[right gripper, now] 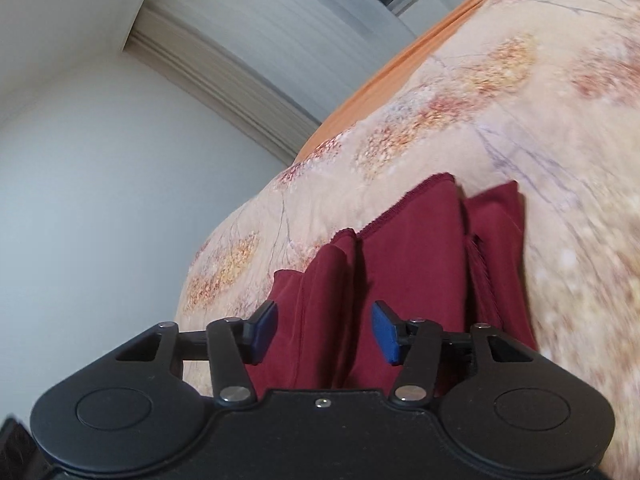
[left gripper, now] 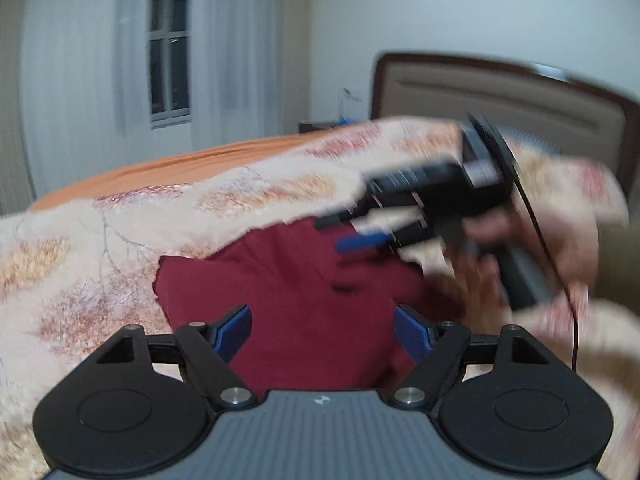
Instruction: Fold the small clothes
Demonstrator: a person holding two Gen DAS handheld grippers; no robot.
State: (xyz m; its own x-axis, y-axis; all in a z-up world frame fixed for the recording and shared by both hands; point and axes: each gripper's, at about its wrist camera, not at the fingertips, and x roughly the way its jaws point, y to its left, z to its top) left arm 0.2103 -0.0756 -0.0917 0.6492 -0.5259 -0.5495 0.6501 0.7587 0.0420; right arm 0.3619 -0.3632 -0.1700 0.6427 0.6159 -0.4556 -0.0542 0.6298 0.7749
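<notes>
A dark red garment lies folded on a floral bedspread. In the left wrist view my left gripper hangs open just above its near edge, and nothing is between the blue pads. My right gripper, blurred and held by a hand, hovers over the garment's far right side. In the right wrist view the right gripper is open over the garment, which shows several lengthwise folds. Its pads do not press on the cloth.
The bedspread covers the bed over an orange sheet. A padded headboard stands at the far right. A window with pale curtains is in the back wall. A black cable trails from the right gripper.
</notes>
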